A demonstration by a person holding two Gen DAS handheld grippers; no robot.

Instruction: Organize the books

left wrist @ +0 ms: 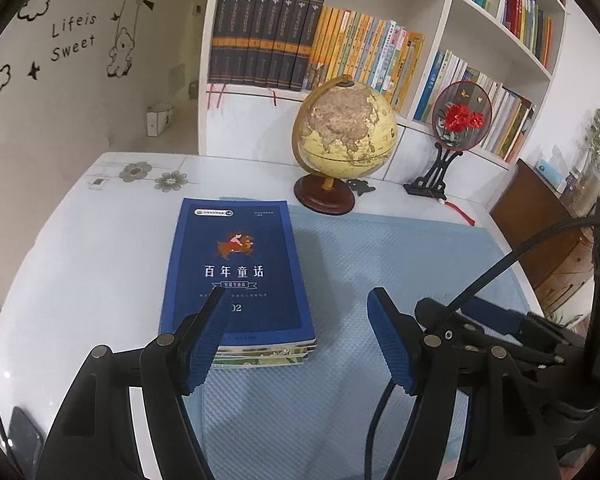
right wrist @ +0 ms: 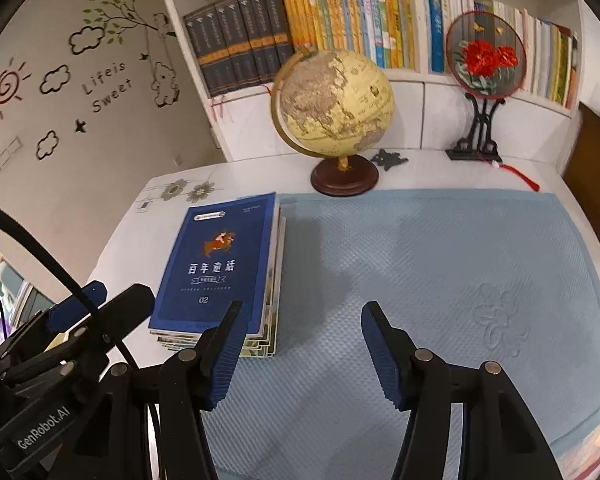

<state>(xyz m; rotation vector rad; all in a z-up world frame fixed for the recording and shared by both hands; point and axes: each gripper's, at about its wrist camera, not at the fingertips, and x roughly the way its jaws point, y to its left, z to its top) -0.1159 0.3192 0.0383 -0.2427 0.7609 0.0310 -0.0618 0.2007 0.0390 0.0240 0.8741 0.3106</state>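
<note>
Left hand-held gripper (left wrist: 296,300) agape, just above stacked books' (left wrist: 236,268) near edge

Blue-covered book stack (left wrist: 236,276) flat on light-blue mat's (left wrist: 380,264) left edge.

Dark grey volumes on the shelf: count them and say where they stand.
8. The dark grey volumes stand upright in one row at the left end of the shelf behind the globe; none looks hidden.
</note>
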